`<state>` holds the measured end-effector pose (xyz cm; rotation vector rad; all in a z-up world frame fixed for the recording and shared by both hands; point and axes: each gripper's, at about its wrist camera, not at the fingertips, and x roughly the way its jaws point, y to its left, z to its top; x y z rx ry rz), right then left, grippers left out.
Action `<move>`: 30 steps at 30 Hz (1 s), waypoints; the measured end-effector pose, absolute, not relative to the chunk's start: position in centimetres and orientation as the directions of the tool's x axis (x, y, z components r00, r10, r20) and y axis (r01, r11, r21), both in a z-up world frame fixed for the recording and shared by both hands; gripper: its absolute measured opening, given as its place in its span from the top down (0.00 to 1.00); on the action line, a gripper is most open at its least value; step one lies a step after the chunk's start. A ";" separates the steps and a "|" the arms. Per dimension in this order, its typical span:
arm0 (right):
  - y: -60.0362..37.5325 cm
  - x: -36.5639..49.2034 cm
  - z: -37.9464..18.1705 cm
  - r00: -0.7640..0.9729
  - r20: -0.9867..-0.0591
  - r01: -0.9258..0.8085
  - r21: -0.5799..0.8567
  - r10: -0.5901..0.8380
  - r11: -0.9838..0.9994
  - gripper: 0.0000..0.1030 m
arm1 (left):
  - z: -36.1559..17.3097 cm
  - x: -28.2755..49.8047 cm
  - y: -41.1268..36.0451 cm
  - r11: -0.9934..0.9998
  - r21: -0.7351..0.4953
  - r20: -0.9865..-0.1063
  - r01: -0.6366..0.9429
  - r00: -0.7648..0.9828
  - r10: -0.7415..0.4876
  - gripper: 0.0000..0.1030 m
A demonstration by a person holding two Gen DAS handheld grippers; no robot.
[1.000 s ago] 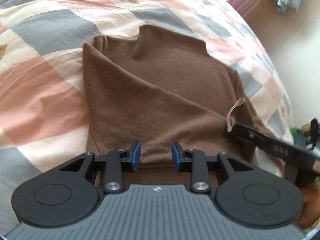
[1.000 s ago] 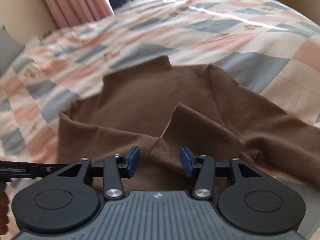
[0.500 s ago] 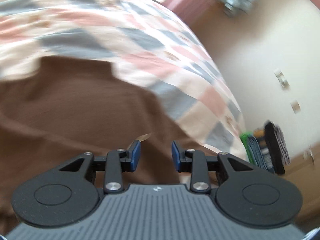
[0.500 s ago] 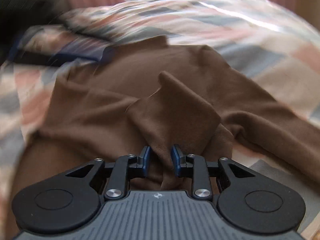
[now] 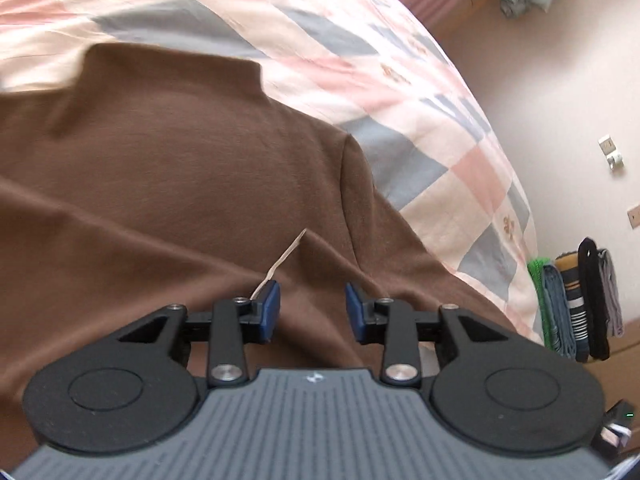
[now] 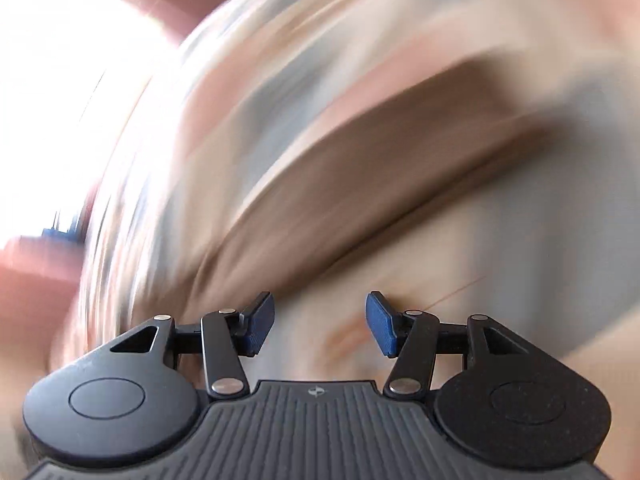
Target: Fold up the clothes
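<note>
Garment: brown top (image 5: 180, 168) lies under your left gripper (image 5: 312, 312) — collar far, body stretching near-left.
Tools: left spread, empty; right gripper (image 6: 320, 322) spread too — view blurred.

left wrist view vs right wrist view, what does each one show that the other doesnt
Only the left wrist view shows sharp detail: the brown top spread on the patchwork quilt, a pale tag sticking up by the left gripper, and hanging clothes by the wall.

Only the right wrist view shows the right gripper, open and holding nothing; everything past it is motion blur, with a bright glare at upper left.

Both show open blue-padded jaws, with brown fabric and quilt colours beyond.
</note>
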<state>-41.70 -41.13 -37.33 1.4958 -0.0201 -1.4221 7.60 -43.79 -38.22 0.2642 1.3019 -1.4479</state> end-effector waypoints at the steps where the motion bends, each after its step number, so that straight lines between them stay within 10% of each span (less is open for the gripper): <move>1: -40.7 -44.1 -37.7 0.248 -0.728 0.541 0.651 -0.639 -0.532 0.47 | -37.9 7.8 -43.1 0.239 -0.551 -0.752 0.799 -0.352 -0.557 0.70; 5: -40.9 -48.7 -40.3 0.194 -0.716 0.353 0.688 -0.670 -0.634 0.46 | -36.7 8.8 -40.2 0.299 -0.549 -0.764 0.780 -0.324 -0.558 0.70; 7: -41.8 -49.1 -40.6 0.193 -0.713 0.328 0.694 -0.674 -0.641 0.61 | -36.3 9.3 -38.8 0.328 -0.547 -0.771 0.770 -0.311 -0.556 0.70; 8: -42.6 -48.6 -40.1 0.189 -0.724 0.355 0.681 -0.664 -0.641 0.86 | -36.3 9.7 -38.3 0.342 -0.544 -0.776 0.766 -0.305 -0.552 0.70; 11: -45.7 -44.2 -35.2 0.143 -0.707 0.573 0.630 -0.693 -0.524 0.90 | -35.9 11.4 -36.4 0.381 -0.539 -0.782 0.751 -0.279 -0.557 0.70; 15: -49.0 -31.6 -25.6 0.316 -0.556 0.844 0.535 -0.768 -0.040 0.90 | -34.9 15.1 -33.0 0.440 -0.536 -0.779 0.720 -0.222 -0.586 0.70; 20: -45.9 -11.7 -21.2 0.657 -0.452 0.753 0.399 -0.603 0.523 0.90 | -34.5 20.8 -27.5 0.540 -0.546 -0.773 0.640 -0.136 -0.620 0.69; 25: -39.5 4.2 -25.2 0.787 -0.492 0.575 0.361 -0.374 0.734 0.84 | -35.4 26.8 -21.8 0.638 -0.555 -0.777 0.535 -0.059 -0.626 0.67; 30: -35.2 6.7 -30.6 0.717 -0.666 0.571 0.390 -0.207 0.722 0.58 | -38.3 30.3 -18.7 0.703 -0.575 -0.791 0.420 -0.065 -0.608 0.63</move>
